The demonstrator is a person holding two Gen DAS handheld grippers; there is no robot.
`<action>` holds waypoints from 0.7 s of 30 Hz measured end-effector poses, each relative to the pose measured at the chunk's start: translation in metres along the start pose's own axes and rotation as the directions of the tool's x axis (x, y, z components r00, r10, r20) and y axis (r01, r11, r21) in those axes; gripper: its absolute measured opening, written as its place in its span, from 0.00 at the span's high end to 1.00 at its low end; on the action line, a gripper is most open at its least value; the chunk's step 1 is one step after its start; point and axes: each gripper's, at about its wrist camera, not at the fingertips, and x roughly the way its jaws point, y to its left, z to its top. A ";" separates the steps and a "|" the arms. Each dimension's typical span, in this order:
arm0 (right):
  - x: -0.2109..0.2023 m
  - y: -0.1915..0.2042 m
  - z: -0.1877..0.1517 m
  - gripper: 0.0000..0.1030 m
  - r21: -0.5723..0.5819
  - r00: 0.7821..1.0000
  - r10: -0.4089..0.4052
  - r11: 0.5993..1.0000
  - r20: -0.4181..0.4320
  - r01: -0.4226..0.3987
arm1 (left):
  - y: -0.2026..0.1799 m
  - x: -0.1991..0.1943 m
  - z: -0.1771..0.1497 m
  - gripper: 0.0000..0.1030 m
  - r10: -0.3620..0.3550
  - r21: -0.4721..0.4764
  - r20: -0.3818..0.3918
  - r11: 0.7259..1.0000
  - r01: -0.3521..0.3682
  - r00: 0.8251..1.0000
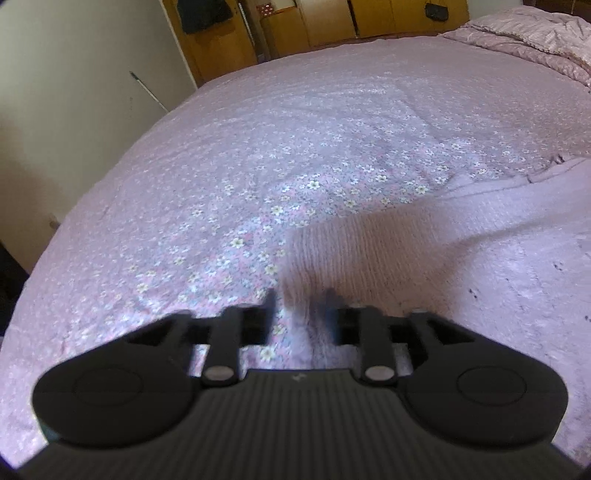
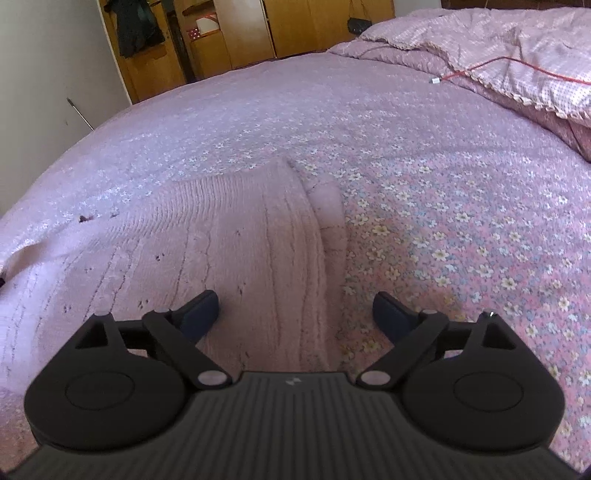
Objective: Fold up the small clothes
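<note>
Closest in, the left gripper (image 1: 301,306) has its two fingers drawn in narrow around the corner of one pink knit garment (image 1: 388,243), though blur keeps me from telling whether they actually pinch the cloth. The right gripper (image 2: 295,314) stands spread wide, released, its left finger (image 2: 201,314) down on the knit and its right finger (image 2: 391,317) over the flowered bedsheet (image 2: 461,229), so the garment's right edge runs between them.

That single garment lies flat on the bed, ribbed hem (image 2: 229,184) at the far end, with a narrow piece of the same knit (image 2: 328,206) sticking out just beside its far right corner. Beyond its edges the sheet stretches open to the left, ahead and to the right.

Farther on, one rumpled pink quilt (image 2: 498,48) heaps at the far right, with one red cable (image 2: 491,66) trailing across it. Past the bed's far edge stand wooden cabinets (image 2: 295,26), one dark piece of clothing (image 2: 138,31) hanging at their left, against a pale wall (image 2: 44,74).
</note>
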 end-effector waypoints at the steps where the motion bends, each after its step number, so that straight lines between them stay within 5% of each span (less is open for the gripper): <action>1: -0.003 -0.001 -0.001 0.08 0.001 1.000 -0.003 1.000 -0.005 0.003 | 0.000 -0.005 -0.001 0.51 0.003 0.001 0.005 1.000 -0.003 1.000; 8: -0.027 -0.013 -0.010 0.08 0.052 1.000 0.012 0.999 -0.020 -0.011 | 0.001 -0.049 -0.015 0.29 0.019 -0.056 0.006 0.998 -0.019 1.000; 21: -0.054 -0.026 -0.067 0.00 -0.097 0.998 -0.049 0.994 0.044 0.054 | -0.026 -0.110 -0.060 0.28 -0.021 -0.169 -0.039 0.985 0.014 0.999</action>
